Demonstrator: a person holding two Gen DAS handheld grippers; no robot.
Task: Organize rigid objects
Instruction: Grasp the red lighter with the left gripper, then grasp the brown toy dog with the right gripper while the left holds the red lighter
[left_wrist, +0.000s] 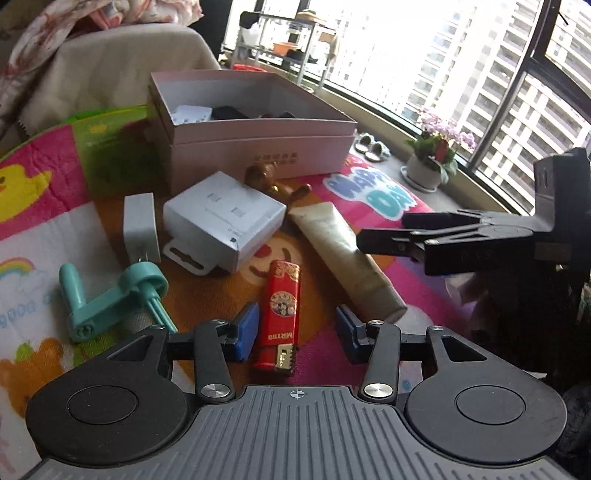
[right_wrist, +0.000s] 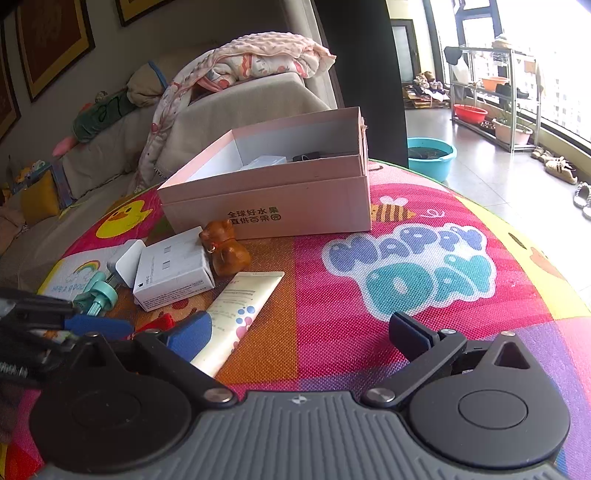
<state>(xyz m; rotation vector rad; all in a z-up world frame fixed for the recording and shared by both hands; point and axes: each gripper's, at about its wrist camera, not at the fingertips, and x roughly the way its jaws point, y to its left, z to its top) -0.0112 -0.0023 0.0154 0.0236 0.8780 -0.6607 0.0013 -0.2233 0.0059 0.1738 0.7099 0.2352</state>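
The left gripper (left_wrist: 297, 326) stands partly open astride the red lighter (left_wrist: 279, 314), its pads clear of it. The right gripper (right_wrist: 301, 330) gapes wide over bare mat (right_wrist: 369, 266), holding nothing. At its 12 o'clock sits the open box (right_wrist: 273, 199); toward 10 o'clock lie the tube (right_wrist: 236, 314), the white carton (right_wrist: 171, 271) and the brown figurine (right_wrist: 225, 247).

left claw (left_wrist: 295, 328): jaws apart, empty | right claw (right_wrist: 301, 332): wide apart, empty

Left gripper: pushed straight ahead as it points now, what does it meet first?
Probably the red lighter, lying on the mat between the open jaws of the left gripper; beyond it sits the small white box. Depth is uncertain.
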